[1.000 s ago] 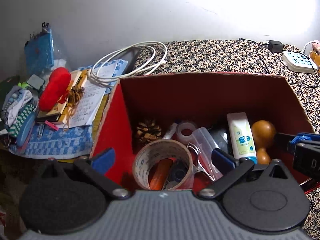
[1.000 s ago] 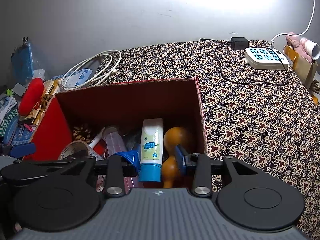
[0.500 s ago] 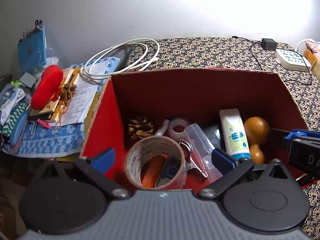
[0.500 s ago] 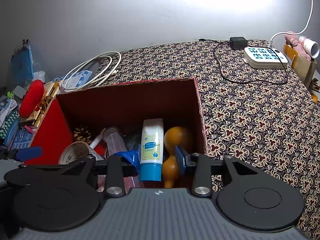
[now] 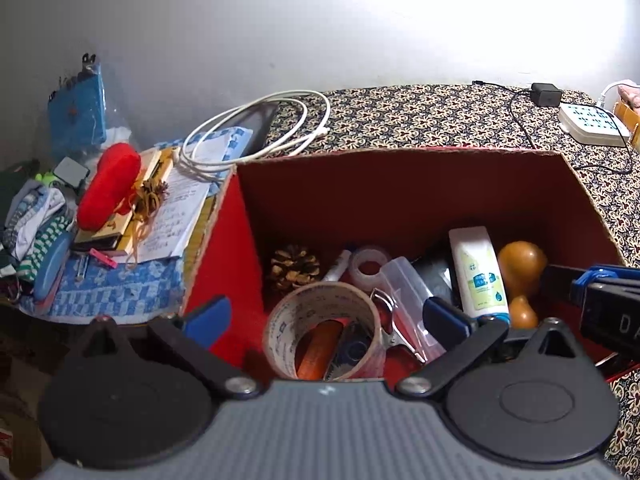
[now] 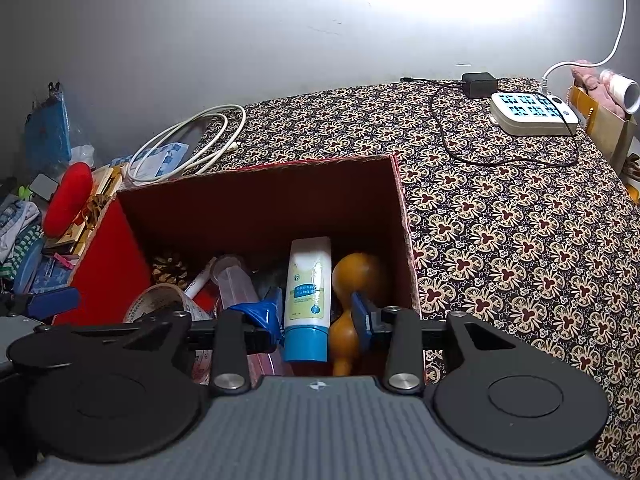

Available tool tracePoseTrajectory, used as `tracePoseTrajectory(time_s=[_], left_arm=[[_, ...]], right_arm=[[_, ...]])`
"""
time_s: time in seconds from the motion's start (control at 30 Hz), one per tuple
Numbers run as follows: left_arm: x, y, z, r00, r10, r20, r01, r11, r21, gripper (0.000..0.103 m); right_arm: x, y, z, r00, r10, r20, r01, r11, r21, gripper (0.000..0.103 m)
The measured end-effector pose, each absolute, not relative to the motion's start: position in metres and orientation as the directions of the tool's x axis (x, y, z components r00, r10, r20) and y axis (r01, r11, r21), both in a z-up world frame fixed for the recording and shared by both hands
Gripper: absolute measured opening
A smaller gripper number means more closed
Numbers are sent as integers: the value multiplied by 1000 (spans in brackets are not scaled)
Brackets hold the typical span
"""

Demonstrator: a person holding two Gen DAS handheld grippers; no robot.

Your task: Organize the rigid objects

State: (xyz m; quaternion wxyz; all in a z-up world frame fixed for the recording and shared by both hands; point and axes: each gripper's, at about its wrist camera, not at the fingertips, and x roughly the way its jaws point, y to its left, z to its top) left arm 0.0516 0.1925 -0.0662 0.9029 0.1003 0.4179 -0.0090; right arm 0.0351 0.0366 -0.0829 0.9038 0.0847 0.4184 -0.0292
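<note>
1. Your left gripper (image 5: 326,316) hangs over the near-left part of the red cardboard box (image 5: 400,184), jaws spread wide, nothing between the pads.
2. Under it, inside the box, a wide roll of packing tape (image 5: 324,330) stands on edge, with an orange item and a dark item seen through its core.
3. Your right gripper (image 6: 318,316) sits over the near-right part of the same box, jaws partly apart.
4. A white tube with a blue cap (image 6: 308,296) lies between the right gripper's blue pads; no pad visibly presses on it, so it is not clamped.
5. A tan gourd (image 6: 356,276) lies just beside the tube, against the box's right wall.
6. Also in the box: a pine cone (image 5: 295,266) near the left wall, a small clear tape roll (image 5: 370,266), a clear plastic case (image 5: 408,292), and metal scissors (image 5: 394,326) between the big roll and the case.
7. The box sits on a patterned cloth (image 6: 500,220); a white power strip (image 6: 532,114) with a black adapter (image 6: 478,84) is at the far right.
8. Left of the box: a coiled white cable (image 5: 256,136), a red plush item (image 5: 108,184) on books, and papers.
</note>
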Motion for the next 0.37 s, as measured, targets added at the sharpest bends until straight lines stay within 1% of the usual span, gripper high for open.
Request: tracePoseTrajectory(time_s=[0.3, 0.37], left_arm=[[52, 194, -63, 661, 92, -744, 73, 980, 187, 102], [52, 194, -63, 659, 83, -748, 84, 980, 182, 102]], right_arm=[[33, 36, -80, 661, 7, -750, 135, 983, 128, 21], [33, 36, -80, 663, 6, -748, 134, 983, 127, 21]])
